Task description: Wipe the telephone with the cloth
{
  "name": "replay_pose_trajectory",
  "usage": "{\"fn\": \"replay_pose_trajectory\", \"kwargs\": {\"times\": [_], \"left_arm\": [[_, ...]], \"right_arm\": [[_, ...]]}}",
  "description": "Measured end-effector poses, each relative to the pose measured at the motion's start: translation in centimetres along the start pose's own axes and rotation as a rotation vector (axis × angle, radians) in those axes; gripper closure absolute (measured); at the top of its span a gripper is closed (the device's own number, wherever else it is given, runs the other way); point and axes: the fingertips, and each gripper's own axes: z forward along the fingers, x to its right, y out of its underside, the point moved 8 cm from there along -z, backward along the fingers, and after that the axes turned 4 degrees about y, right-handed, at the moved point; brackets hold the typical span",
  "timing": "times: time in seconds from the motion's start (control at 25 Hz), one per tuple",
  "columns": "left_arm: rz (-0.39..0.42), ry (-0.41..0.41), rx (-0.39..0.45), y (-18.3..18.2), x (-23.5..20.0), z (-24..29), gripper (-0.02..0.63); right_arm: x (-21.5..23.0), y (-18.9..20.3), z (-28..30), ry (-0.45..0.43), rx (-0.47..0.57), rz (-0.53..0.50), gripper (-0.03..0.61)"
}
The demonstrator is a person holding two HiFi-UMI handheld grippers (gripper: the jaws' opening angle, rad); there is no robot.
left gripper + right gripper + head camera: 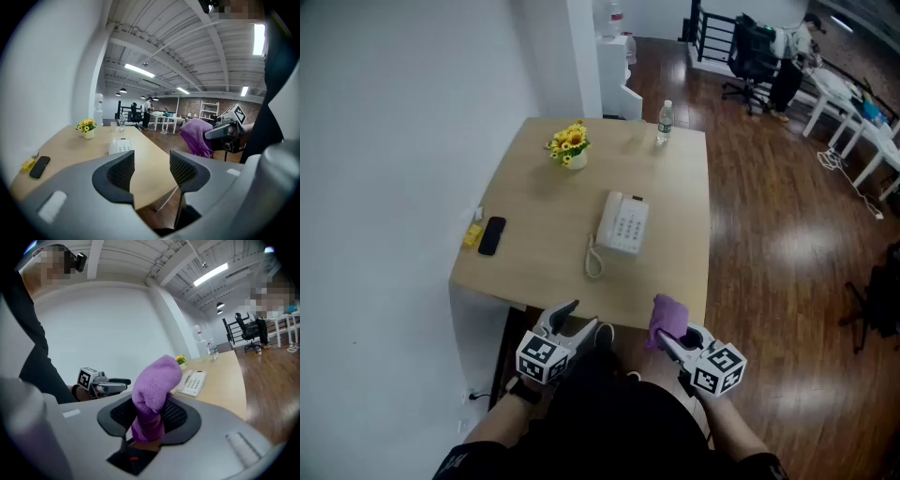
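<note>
A white telephone (623, 223) lies on the wooden table (553, 225), its coiled cord trailing toward the near edge. In the right gripper view the telephone (193, 382) shows beyond the jaws. My right gripper (667, 341) hangs off the table's near edge, shut on a purple cloth (667, 319) that bunches up between its jaws (154, 390). My left gripper (572, 317) is open and holds nothing, level with the near edge. From the left gripper view, the telephone (121, 146) and the cloth (199, 136) are both visible.
A pot of yellow flowers (570, 144) and a water bottle (664, 122) stand at the table's far end. A black phone (491, 234) and a small yellow object (472, 234) lie at the left edge. A white wall runs along the left; wood floor lies to the right.
</note>
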Motion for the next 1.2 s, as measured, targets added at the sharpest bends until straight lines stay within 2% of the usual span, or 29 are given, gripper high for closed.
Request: {"fn": "replay_pose_trajectory", "kwargs": {"times": [0.32, 0.52, 0.88, 1.2], "left_arm": [[-0.015, 0.009, 0.001, -1.3, -5.3, 3.3, 0.382], [-0.017, 0.045, 0.011, -3.1, -9.4, 6.5, 0.382], [-0.041, 0.097, 0.024, -6.4, -18.2, 11.4, 0.382], [-0.057, 0.164, -0.027, -5.9, -24.5, 14.3, 0.382]], "right_arm": [[2.6, -2.2, 4.2, 0.015, -0.024, -0.020, 0.437], [4.4, -4.8, 8.5, 0.031, -0.060, -0.057, 0.437], [9.0, -11.0, 20.0, 0.036, -0.155, -0.153, 0.437], [14.9, -13.7, 31.2, 0.111, -0.281, -0.227, 0.437]]}}
